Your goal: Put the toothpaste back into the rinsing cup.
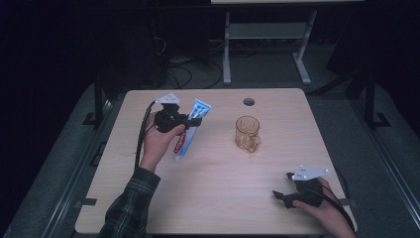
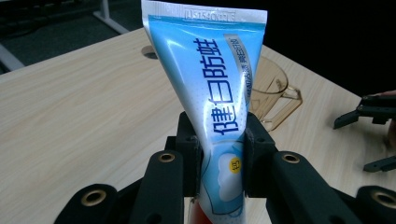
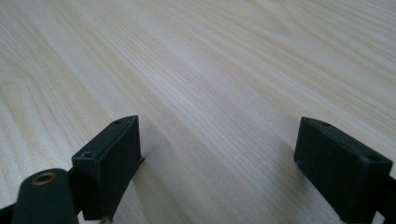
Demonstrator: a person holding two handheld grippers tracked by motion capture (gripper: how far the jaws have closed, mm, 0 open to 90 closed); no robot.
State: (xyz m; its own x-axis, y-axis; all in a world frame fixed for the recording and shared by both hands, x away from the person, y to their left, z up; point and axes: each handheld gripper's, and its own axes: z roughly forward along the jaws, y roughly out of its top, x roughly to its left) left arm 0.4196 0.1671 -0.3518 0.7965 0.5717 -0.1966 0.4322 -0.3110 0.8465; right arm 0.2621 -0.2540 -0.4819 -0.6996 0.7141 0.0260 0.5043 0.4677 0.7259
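Left tongs (image 1: 194, 120) clamped on toothpaste tube (image 1: 192, 126), pads pressing both sides of tube at mid-body, seen close in left gripper view (image 2: 219, 161). Tube (image 2: 212, 88) blue and white with dark blue lettering, flat crimped end pointing up and away from the tongs, red end showing below the jaws. In high view, tube slanted, crimped end toward far side of table, red cap end toward the person; whether cap end touches the wood, cannot tell. Left hand (image 1: 157, 141) wrapped around gripper body, plaid sleeve (image 1: 130, 206) coming in from bottom edge, black cable (image 1: 141, 136) looping down beside wrist.

Right tongs (image 1: 282, 186) wide apart, nothing between the jaws, bare wood grain between them in right gripper view (image 3: 217, 163). Resting low at near right corner of table, right hand (image 1: 324, 210) around body, grey plate (image 1: 308, 172) on top. Well apart from the left tongs and the tube. Same tongs visible at right edge of left gripper view (image 2: 373, 135).

Amber see-through mug (image 1: 246, 133) upright near table middle, just right of tube, handle turned toward the near side; behind tube in left gripper view (image 2: 275, 95). Round cable hole (image 1: 248, 101) near far edge of light wood table (image 1: 213, 198). Dark floor and white desk frame (image 1: 267, 44) beyond.
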